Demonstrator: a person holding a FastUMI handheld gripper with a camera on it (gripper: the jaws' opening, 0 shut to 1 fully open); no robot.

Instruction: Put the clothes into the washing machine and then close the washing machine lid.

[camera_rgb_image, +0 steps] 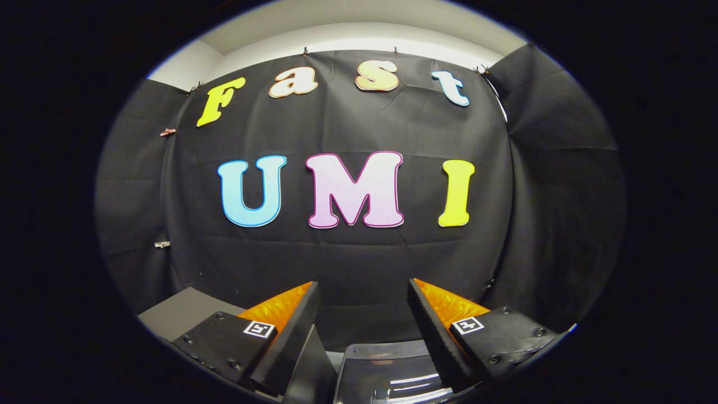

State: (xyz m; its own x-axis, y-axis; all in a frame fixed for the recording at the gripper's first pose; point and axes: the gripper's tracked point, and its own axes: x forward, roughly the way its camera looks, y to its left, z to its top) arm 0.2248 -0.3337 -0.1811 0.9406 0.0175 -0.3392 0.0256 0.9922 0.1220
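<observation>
My gripper [363, 287] stands open, its two black fingers with orange sides spread wide and nothing between them. It is held level, pointing at the black cloth wall. Low between the finger bases I see a dark glossy transparent panel [387, 370], apparently the washing machine's lid, with light streaks reflecting on it. I cannot tell from here whether that lid is up or down.
A grey flat surface [179, 311] lies just left of the left finger. The black cloth wall [359, 258] hangs a short way ahead and wraps round on both sides.
</observation>
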